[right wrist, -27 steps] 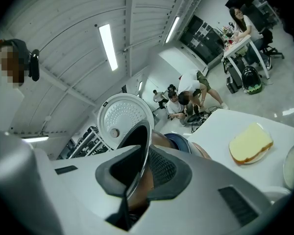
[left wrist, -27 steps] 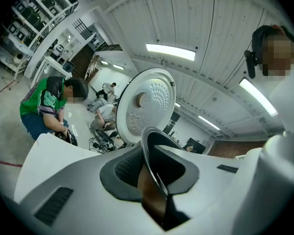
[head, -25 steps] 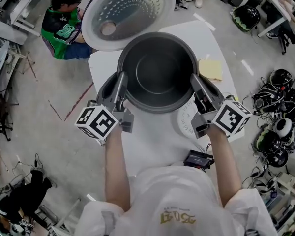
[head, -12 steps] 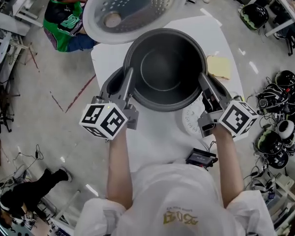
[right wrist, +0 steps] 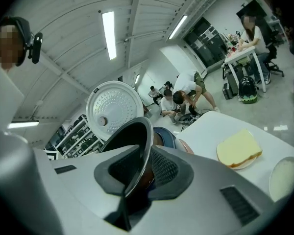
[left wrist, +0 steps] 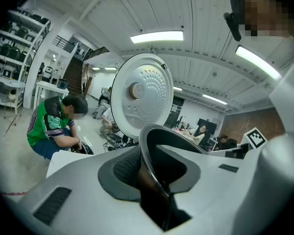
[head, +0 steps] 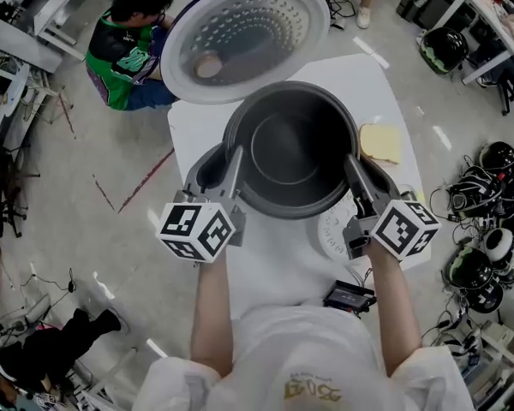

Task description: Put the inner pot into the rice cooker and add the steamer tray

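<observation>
White table [head: 274, 259], rice cooker [head: 240, 41], yellow sponge [head: 379, 144], steamer tray [head: 328, 223] on it
</observation>
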